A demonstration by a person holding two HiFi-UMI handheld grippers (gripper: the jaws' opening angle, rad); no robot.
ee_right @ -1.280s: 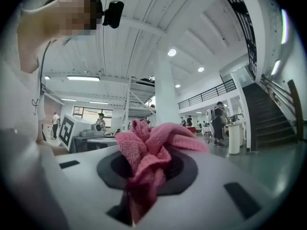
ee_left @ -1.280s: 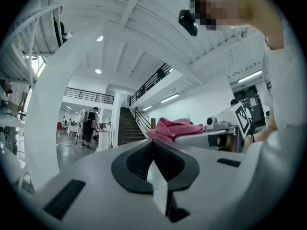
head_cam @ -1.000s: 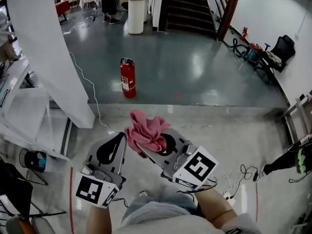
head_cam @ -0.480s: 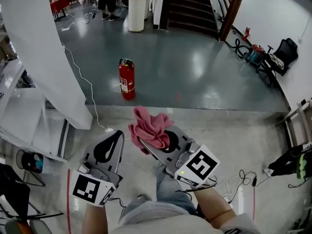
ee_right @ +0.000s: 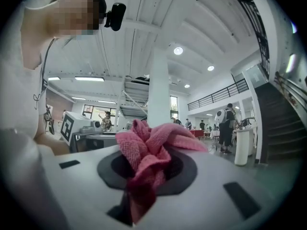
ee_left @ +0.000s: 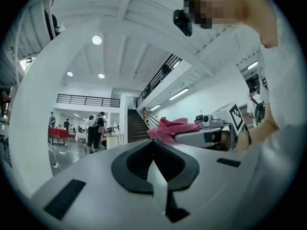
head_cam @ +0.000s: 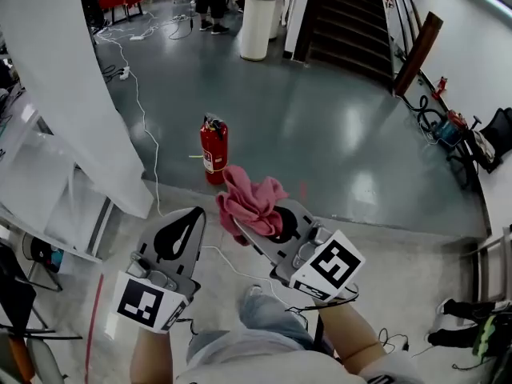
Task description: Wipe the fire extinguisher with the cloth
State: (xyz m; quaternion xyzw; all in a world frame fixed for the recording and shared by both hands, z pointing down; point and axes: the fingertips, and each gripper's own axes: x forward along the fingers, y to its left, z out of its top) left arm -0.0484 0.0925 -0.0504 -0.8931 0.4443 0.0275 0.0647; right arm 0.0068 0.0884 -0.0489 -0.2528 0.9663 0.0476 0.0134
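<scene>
Standing on the pale near floor (head_cam: 400, 254), the person held 2 grippers out ahead, side by side.

- Right gripper (head_cam: 245, 229): jaws clamped on a pink cloth (head_cam: 251, 201). In the right gripper view the cloth (ee_right: 149, 153) was bunched up, pinched low between the jaws of the right gripper (ee_right: 144, 186), with its folds spilling above and past the tips.
- Left gripper (head_cam: 194, 214): jaws closed together, nothing between them. The left gripper view showed the left gripper (ee_left: 156, 150) with its tips met at a point, and the cloth (ee_left: 172, 127) off to the right.
- Fire extinguisher (head_cam: 214, 152): red, upright, black handle on top, white label on its side. It stood on the dark glossy floor (head_cam: 320, 126), just past the edge where the pale floor ended. It was farther off than both grippers, a little left of the cloth, and apart from it; neither gripper touched it.
- A white cable (head_cam: 145, 130) trailed along the dark floor to the left of the extinguisher, beside a white column (head_cam: 64, 94).
- Far end: a white round stand (head_cam: 258, 29) and a dark staircase (head_cam: 352, 22).
</scene>
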